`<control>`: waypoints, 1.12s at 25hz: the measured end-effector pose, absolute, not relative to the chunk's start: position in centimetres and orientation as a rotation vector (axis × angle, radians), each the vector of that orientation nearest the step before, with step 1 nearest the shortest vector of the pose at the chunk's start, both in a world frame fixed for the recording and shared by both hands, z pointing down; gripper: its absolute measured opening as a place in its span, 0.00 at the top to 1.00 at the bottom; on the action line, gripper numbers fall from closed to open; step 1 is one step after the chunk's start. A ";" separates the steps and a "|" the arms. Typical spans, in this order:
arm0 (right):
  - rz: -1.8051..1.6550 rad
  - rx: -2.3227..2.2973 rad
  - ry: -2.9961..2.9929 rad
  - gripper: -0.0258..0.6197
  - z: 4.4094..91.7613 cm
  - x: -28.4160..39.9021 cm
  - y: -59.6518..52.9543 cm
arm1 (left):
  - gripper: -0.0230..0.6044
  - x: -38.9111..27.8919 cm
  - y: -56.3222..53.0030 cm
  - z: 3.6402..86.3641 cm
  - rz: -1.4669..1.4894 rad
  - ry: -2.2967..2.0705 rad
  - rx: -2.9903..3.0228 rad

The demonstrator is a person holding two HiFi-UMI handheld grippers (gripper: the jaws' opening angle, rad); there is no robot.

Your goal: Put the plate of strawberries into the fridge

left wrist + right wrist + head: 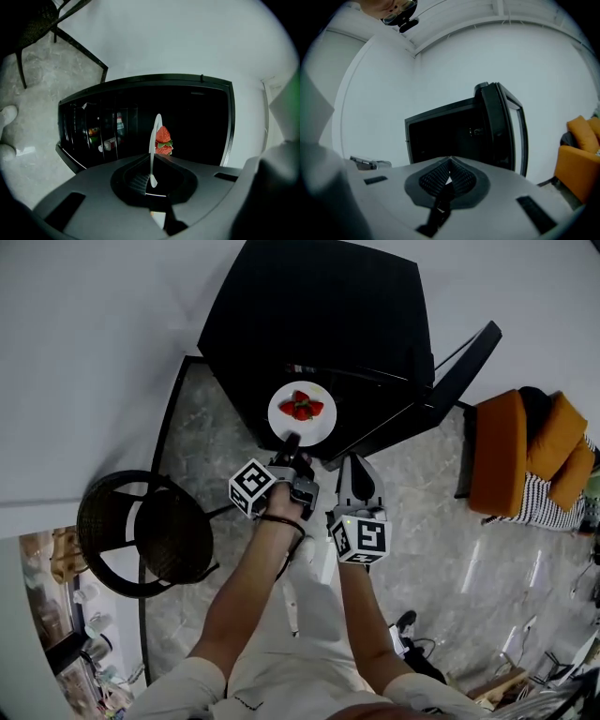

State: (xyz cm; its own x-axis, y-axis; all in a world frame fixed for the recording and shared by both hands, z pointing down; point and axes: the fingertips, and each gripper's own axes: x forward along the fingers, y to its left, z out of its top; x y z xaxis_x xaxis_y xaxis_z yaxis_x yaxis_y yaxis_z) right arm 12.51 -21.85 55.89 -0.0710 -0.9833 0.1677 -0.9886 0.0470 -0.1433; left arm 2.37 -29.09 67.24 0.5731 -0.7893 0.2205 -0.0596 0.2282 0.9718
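A white plate (302,412) with red strawberries (301,407) hangs in front of the open black fridge (319,315). My left gripper (292,441) is shut on the plate's near rim. In the left gripper view the plate (153,140) shows edge-on between the jaws of the left gripper (152,177), with the strawberries (163,140) to its right and the dark fridge interior (197,126) behind. My right gripper (359,467) hovers just right of the plate, shut and holding nothing; in its own view the right gripper (449,174) faces the open fridge (445,136).
The fridge door (441,381) stands open to the right, and is seen as the fridge door (506,126) in the right gripper view. A black wicker chair (141,531) sits at the left. Orange cushions (525,451) lie at the right. Bottles (110,136) stand on the fridge's left shelves.
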 end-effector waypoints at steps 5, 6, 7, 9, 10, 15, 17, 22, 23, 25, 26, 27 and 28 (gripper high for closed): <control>0.355 2.124 -2.251 0.94 57.1 12.6 -21.7 | 0.95 2.9 -29.8 69.5 -0.567 -0.850 1.254; 0.352 2.121 -2.248 0.94 57.3 12.5 -21.6 | 0.95 3.1 -29.8 69.8 -0.566 -0.842 1.250; 0.347 2.118 -2.246 0.94 57.4 12.5 -21.6 | 0.95 3.3 -29.8 70.1 -0.564 -0.832 1.247; 0.335 2.111 -2.247 0.94 57.6 12.3 -21.6 | 0.95 3.4 -29.9 70.8 -0.560 -0.819 1.243; 0.331 2.108 -2.251 0.94 57.7 12.1 -21.7 | 0.95 3.4 -30.1 71.2 -0.558 -0.817 1.242; 0.326 2.096 -2.261 0.94 58.2 11.4 -21.7 | 0.95 3.7 -31.7 72.8 -0.548 -0.810 1.252; 0.330 2.091 -2.262 0.94 58.4 11.3 -21.6 | 0.95 4.0 -32.4 73.6 -0.549 -0.809 1.240; 0.341 2.073 -2.268 0.94 58.8 11.2 -21.7 | 0.95 4.7 -33.6 75.7 -0.502 -0.817 1.254; 0.337 2.071 -2.268 0.94 58.7 11.4 -21.7 | 0.95 4.9 -33.6 76.1 -0.491 -0.820 1.257; 0.333 2.075 -2.261 0.94 58.6 11.8 -21.7 | 0.95 5.1 -33.6 76.9 -0.488 -0.826 1.241; 0.335 2.079 -2.257 0.94 58.6 12.0 -21.7 | 0.95 5.1 -33.7 77.3 -0.491 -0.831 1.231; 0.337 2.086 -2.255 0.94 58.6 12.1 -21.8 | 0.95 5.0 -33.9 77.6 -0.492 -0.836 1.227; 0.339 2.092 -2.255 0.94 58.6 12.2 -21.9 | 0.95 4.9 -34.1 77.9 -0.490 -0.842 1.227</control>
